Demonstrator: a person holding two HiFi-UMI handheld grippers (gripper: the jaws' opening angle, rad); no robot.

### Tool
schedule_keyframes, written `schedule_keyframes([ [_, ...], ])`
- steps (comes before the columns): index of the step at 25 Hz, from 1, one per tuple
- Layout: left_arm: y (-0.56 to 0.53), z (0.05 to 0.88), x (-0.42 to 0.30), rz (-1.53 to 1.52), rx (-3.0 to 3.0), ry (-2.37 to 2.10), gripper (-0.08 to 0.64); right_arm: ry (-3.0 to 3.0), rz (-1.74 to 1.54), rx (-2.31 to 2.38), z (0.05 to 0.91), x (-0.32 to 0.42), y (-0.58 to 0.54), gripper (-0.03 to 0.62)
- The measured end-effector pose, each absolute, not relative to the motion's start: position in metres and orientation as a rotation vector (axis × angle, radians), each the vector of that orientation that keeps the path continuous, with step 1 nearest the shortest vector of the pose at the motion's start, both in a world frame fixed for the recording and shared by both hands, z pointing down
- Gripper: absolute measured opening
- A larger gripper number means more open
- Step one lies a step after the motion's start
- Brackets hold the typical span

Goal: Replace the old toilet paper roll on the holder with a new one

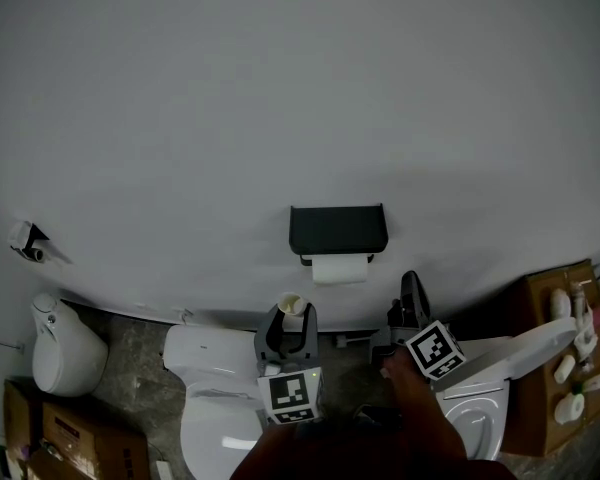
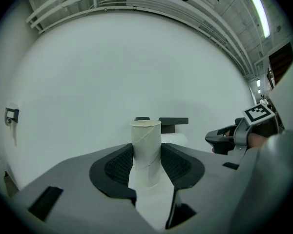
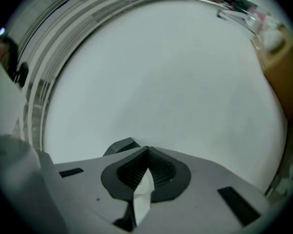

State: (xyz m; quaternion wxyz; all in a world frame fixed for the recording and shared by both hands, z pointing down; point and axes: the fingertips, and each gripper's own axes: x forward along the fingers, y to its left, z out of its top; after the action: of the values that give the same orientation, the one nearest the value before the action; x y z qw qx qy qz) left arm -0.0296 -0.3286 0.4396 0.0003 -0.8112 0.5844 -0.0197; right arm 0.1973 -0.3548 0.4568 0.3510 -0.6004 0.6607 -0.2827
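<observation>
**Bathroom wall, seen from the head view.** One black holder (image 1: 337, 230) is fixed to the white wall (image 1: 280, 88), and one white roll (image 1: 340, 270) hangs just beneath it. Two claws are held in front of the wall, each bearing one marker cube: the left one (image 1: 289, 393) and the right one (image 1: 435, 350). The left claw (image 1: 291, 318) is closed on one bare cardboard tube (image 2: 146, 147). The tube stands upright between the claw's two pads, which press it on both sides. The tube's width keeps the pads apart, and its open top rises above them. In the left gripper view the tube shows in front of the holder and slightly to its left, apart from it. The right claw (image 3: 145, 151) is below and to the right of the holder, gripped by one hand (image 1: 410, 383). Its two pads meet at the tips, fully closed. One thin white sliver shows low between them; what it is cannot be told. On the floor (image 1: 140, 348) stand two toilets, one (image 1: 215, 408) beneath the left claw and one (image 1: 480, 398) at right with its lid (image 1: 520, 346) raised. One further white fixture (image 1: 65, 353) stands at far left. One small fitting (image 1: 27, 240) sits on the wall at left. One wooden shelf (image 1: 540, 303) at far right carries several small white items, too small to count.
</observation>
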Motion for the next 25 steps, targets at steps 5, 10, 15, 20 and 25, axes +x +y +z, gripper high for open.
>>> schedule_keyframes([
  [5, -0.331, 0.438, -0.032, -0.061, -2.543, 1.837, 0.193, 2.079, -0.359, -1.753, 0.424, 0.167, -0.339, 0.017],
  [10, -0.331, 0.437, -0.031, -0.073, -2.539, 1.825, 0.195, 2.349, 0.061, -1.949, 0.408, 0.133, -0.318, 0.017],
  [15, -0.331, 0.439, -0.029, -0.086, -2.543, 1.820, 0.195, 2.407, 0.111, -1.974, 0.416, 0.122, -0.313, 0.015],
  [20, -0.331, 0.441, -0.029, -0.086, -2.548, 1.822, 0.194, 2.397, 0.119, -2.003, 0.416, 0.125, -0.315, 0.015],
  [25, -0.333, 0.443, -0.026, -0.097, -2.546, 1.812, 0.195, 2.386, 0.089, -2.018, 0.420, 0.128, -0.315, 0.015],
])
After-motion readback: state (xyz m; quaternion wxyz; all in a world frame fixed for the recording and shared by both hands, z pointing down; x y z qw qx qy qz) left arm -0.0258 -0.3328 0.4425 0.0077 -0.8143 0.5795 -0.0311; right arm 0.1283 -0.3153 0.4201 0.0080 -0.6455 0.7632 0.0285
